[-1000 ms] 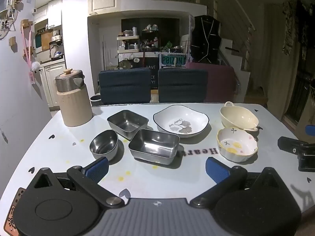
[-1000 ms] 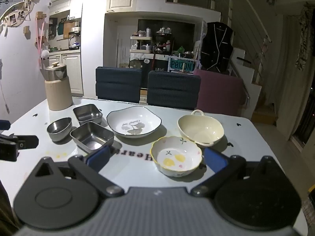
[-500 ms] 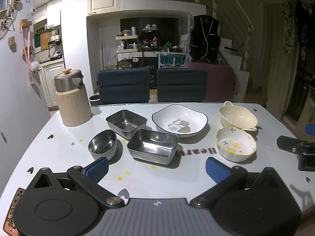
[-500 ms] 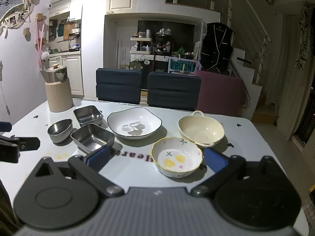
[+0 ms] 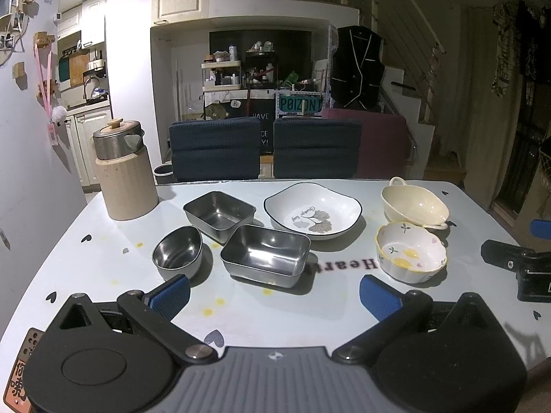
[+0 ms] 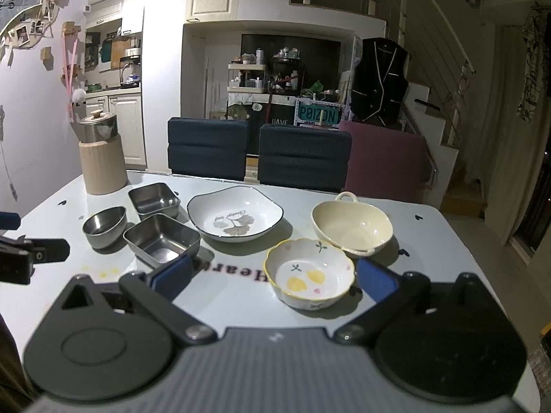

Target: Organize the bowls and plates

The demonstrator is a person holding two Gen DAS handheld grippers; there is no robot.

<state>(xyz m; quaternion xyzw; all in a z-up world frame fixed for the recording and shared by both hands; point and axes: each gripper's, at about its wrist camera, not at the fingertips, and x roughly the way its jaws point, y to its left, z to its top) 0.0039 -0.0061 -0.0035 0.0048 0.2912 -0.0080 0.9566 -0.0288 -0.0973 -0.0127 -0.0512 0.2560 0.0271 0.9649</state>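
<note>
Readable text — location and content:

The table [image 5: 103, 261] carries printed lettering on its top; seen from the cameras it runs upside down and reads "Heart" as far as visible, the last letters hidden behind the steel tray [image 5: 265, 256] in the left view and behind the blue finger pad [image 6: 171, 273] in the right view.

The white plate [image 5: 313, 210] bears a short line of script above a leaf drawing — too small to read.

A teal sign [image 6: 317, 114] behind the chairs reads "POIZON".

A dark panel [image 5: 261, 130] below it shows "HAVE" and, lower, "CE" and "Y!".

A tag [image 5: 19, 383] at the left view's lower corner shows Chinese characters.
</note>
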